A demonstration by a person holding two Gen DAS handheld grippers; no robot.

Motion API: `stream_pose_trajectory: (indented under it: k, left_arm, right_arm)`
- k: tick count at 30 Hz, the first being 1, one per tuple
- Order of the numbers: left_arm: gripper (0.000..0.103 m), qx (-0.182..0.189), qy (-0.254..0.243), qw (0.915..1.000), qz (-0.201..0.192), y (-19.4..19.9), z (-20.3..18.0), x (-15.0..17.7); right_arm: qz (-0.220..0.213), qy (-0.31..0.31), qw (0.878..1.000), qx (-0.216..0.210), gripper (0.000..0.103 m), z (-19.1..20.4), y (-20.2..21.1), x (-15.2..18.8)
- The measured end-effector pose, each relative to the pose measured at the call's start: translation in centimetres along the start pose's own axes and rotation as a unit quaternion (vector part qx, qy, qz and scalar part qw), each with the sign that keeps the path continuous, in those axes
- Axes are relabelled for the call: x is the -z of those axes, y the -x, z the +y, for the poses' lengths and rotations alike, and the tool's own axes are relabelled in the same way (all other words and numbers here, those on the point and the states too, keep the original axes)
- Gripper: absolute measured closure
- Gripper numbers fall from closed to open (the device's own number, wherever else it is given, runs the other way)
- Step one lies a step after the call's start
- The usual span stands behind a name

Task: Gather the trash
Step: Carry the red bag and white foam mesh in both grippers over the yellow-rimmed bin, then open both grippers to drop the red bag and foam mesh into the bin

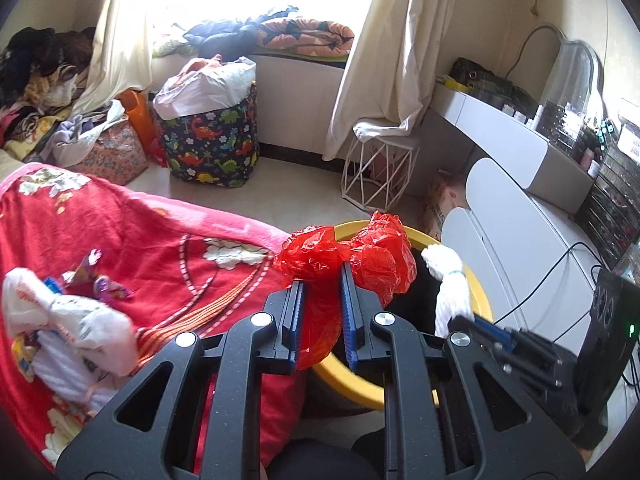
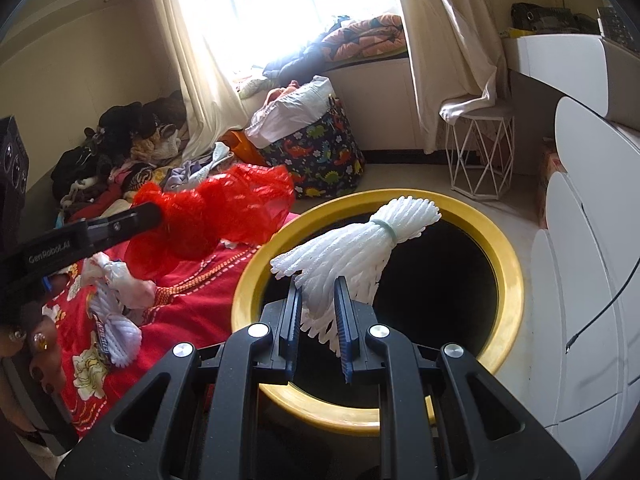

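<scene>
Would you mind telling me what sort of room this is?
Most likely a lived-in bedroom: a red blanket spread over what looks like a bed, a curtained window seat piled with bedding, and a vanity with a mirror.

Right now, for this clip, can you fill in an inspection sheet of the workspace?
Surface: red floral blanket on the bed, beside the bin.
Job's things: yellow-rimmed bin, open, dark inside; red plastic bag at its rim; white foam net over its opening.
Clutter: white wrappers and a small colourful wrapper on the blanket.
Grippers: left claw shut on the red plastic bag; right claw shut on the white foam net.
Cables: black cable across the white cabinet.
Surroundings: dinosaur-print basket, wire stool, curtains, piled clothes.
</scene>
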State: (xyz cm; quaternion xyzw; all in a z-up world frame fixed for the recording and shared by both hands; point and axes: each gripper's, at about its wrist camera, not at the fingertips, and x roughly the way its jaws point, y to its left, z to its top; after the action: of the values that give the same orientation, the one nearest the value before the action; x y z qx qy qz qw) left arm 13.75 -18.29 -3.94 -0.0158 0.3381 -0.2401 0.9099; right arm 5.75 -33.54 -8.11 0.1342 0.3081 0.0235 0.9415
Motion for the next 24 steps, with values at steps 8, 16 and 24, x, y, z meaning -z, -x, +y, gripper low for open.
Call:
stream_pose_trajectory:
  k: [8,16,24]
  left_arm:
    - [0.035,0.018,0.014,0.9997,0.002,-2.1,-1.7,-0.9]
    - [0.011,0.01,0.041,0.9988,-0.025,-0.4,-0.7,-0.3]
    - [0.011,-0.007,0.046,0.9979,-0.045,1.7,0.6,0.4]
  right_arm:
    - [0.015,-0.038,0.999,0.025,0.062,-2.7,-0.6,1.1]
    - [-0.01,-0.038,0.998,0.038,0.038,-2.9,0.0,1.3]
    - [-0.044,-0.014,0.998,0.033,0.03,-1.4,1.3,1.0]
